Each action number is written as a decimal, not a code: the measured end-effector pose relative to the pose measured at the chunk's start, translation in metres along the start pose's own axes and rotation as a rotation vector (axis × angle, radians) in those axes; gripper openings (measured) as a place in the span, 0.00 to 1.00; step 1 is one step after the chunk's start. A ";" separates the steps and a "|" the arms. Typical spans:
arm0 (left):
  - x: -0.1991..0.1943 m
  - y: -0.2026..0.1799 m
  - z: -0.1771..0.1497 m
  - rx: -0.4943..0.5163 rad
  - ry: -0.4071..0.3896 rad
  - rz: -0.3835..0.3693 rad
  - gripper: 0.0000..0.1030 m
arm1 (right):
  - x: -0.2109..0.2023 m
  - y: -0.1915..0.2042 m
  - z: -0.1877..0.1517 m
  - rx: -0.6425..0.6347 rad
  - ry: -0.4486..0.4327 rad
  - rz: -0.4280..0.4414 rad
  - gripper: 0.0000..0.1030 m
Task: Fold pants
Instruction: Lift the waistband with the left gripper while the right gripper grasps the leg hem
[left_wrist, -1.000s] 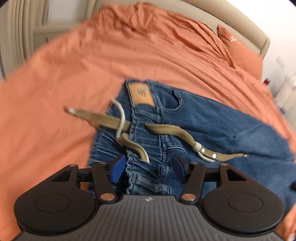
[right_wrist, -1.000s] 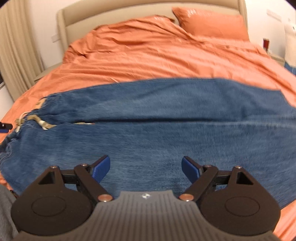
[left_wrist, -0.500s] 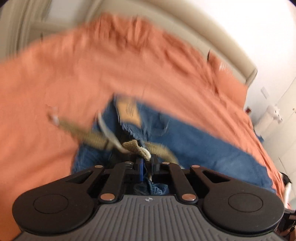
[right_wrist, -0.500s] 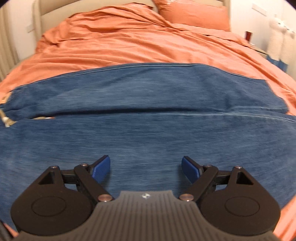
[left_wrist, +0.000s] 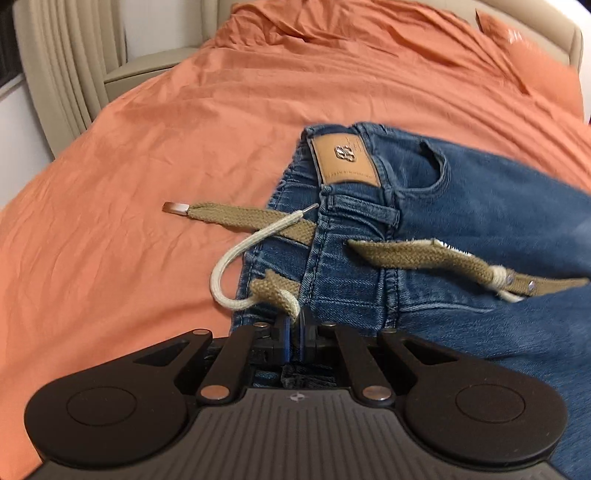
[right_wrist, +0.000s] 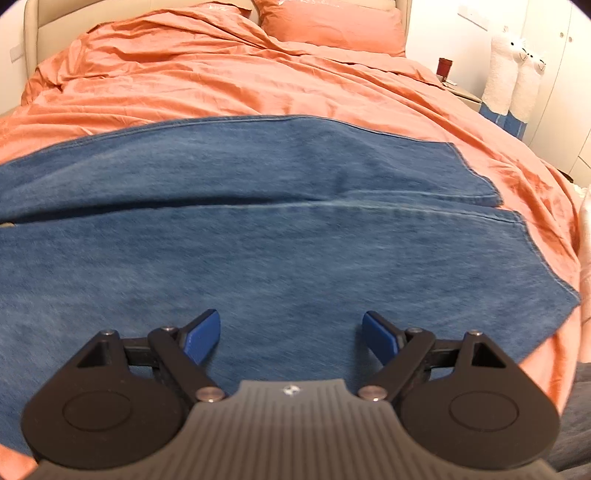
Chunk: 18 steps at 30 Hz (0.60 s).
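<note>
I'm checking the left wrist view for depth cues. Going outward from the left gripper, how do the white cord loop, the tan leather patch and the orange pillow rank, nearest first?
From the left gripper, shut at the jeans waistband:
1. White cord loop, just ahead, slightly left.
2. Tan leather patch, farther up the waistband, slightly right.
3. Orange pillow, far right by the headboard.

My left gripper (left_wrist: 294, 328) has its blue pads pressed nearly together on the jeans waistband (left_wrist: 351, 295); my right gripper (right_wrist: 291, 328) hovers with fingers spread wide.
</note>
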<state>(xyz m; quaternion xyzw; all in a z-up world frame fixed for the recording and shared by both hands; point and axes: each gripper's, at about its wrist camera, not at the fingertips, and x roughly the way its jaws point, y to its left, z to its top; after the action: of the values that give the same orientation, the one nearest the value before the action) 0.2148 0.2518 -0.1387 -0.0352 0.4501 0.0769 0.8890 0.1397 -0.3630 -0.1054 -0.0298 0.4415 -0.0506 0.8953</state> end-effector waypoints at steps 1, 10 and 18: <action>0.000 -0.003 0.003 0.018 0.010 0.013 0.05 | -0.002 -0.006 -0.001 0.001 0.000 -0.003 0.78; -0.096 -0.034 0.000 0.253 -0.085 -0.075 0.24 | -0.033 -0.039 -0.007 -0.001 -0.056 0.097 0.79; -0.134 -0.071 -0.062 0.761 -0.027 -0.043 0.48 | -0.065 -0.045 -0.016 -0.039 -0.091 0.136 0.79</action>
<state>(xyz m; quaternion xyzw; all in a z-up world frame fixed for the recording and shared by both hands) 0.0995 0.1595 -0.0676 0.2890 0.4337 -0.1138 0.8458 0.0847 -0.3998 -0.0601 -0.0193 0.4024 0.0203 0.9150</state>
